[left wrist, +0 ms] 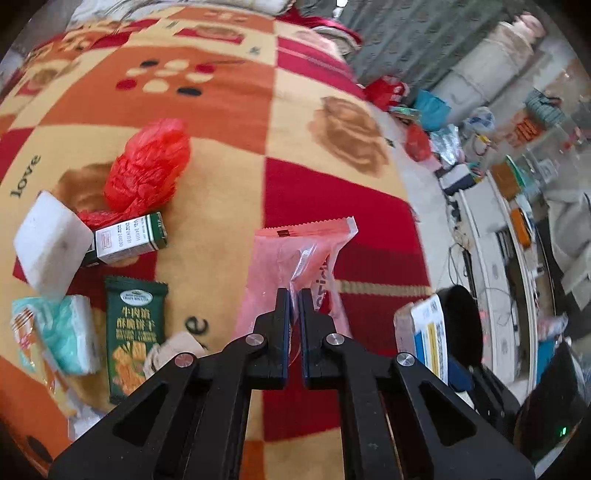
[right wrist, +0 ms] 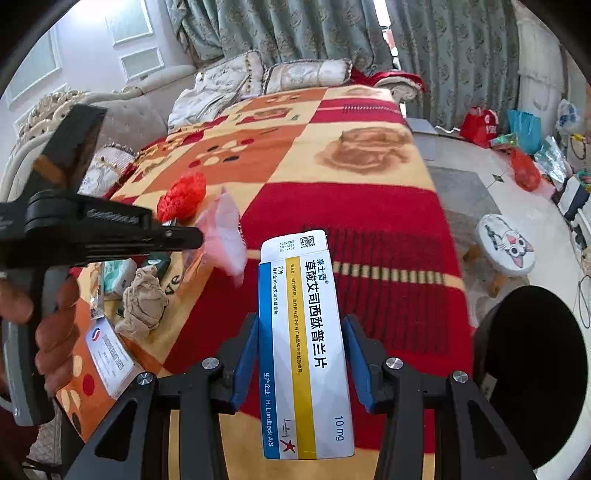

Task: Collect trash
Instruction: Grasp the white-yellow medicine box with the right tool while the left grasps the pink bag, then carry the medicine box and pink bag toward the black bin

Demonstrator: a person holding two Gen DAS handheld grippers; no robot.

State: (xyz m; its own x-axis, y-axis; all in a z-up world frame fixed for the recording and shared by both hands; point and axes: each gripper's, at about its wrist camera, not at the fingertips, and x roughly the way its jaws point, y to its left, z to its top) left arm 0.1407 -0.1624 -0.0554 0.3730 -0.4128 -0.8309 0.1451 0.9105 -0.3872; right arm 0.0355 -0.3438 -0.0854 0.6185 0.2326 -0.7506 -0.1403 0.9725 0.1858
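One medicine box [right wrist: 306,343], one pink wrapper [left wrist: 303,266]

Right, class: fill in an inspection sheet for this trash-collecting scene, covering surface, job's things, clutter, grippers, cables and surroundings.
Surface: patchwork blanket over the bed.
Job's things: pink plastic wrapper; white-and-blue medicine box; black bin beside the bed.
Clutter: crumpled red plastic bag, white block, green-and-white small box, green snack packet, tissue pack.
Grippers: left gripper shut on the pink plastic wrapper; right gripper shut on the medicine box.
Cables: loose wires on the floor.
Surroundings: curtains, cat-face stool, bags on the floor.
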